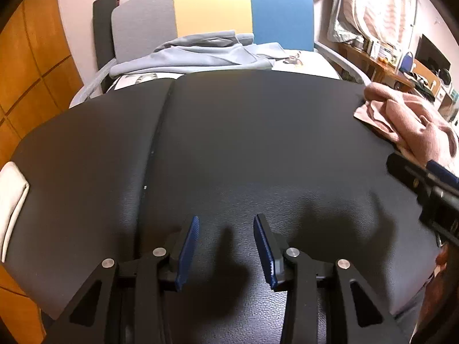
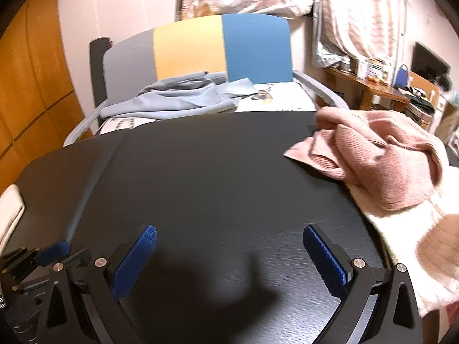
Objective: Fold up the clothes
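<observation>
Both tongs hang released above the black desk [image 1: 258, 143] with nothing between their blue pads: the left gripper [image 1: 226, 250] has its jaws partway apart over the near edge, and the right gripper [image 2: 229, 261] has its jaws spread wide, also over the near part of the desk. In the left wrist view the right gripper shows as a dark body coming in from the right edge, just beside the clothes. A crumpled pink garment [image 2: 381, 157] lies bunched at the right edge of the desk, near its far right corner, one flat flap reaching inward over the dark top; a paler, fluffy cream-pink garment [image 2: 424, 246] lies against it along the right edge, closer to the near side. Neither gripper touches either one. At the left edge of the desk sits a white pad-like object [image 1: 11, 200]. Beyond the far edge stands a chair [image 1: 212, 11] with a grey, yellow and blue back, and a light blue garment [image 1: 198, 54] is heaped on its seat.
</observation>
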The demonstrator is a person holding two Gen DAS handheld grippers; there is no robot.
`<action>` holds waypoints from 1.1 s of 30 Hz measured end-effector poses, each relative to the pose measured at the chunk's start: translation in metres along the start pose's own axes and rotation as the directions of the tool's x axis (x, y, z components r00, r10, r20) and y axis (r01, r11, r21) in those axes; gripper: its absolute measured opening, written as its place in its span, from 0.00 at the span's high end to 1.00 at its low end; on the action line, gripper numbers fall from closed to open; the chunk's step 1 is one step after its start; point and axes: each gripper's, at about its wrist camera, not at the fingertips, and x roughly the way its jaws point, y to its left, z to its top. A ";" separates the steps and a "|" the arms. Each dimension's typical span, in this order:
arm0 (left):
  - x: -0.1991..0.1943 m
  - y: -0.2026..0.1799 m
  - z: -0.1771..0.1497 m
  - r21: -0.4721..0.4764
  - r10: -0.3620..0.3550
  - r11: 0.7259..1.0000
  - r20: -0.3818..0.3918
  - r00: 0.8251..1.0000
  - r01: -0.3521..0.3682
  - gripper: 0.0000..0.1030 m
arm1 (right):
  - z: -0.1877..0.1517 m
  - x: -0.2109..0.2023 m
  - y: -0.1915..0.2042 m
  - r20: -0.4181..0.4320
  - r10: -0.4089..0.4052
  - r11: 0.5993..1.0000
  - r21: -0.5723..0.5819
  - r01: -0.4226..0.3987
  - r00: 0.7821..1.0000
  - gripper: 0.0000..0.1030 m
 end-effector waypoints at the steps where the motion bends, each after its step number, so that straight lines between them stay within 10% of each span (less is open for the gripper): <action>1: 0.002 -0.002 0.000 0.008 0.001 1.000 -0.005 1.000 -0.001 0.61 | 0.001 0.000 -0.005 0.002 -0.012 1.000 0.008 0.012 1.000 0.00; 12: 0.020 -0.045 0.002 0.110 -0.025 0.993 -0.039 0.999 0.029 0.61 | 0.021 0.001 -0.092 0.027 -0.168 0.980 0.116 0.164 0.985 0.00; 23: 0.035 -0.066 0.002 0.156 -0.041 0.986 -0.061 0.997 0.050 0.61 | 0.069 -0.002 -0.200 0.037 -0.443 0.888 0.155 0.432 0.896 0.00; 33: 0.044 -0.071 -0.002 0.159 -0.044 0.986 -0.082 0.996 0.057 0.61 | 0.090 0.011 -0.263 -0.049 -0.509 0.833 0.224 0.506 0.859 0.00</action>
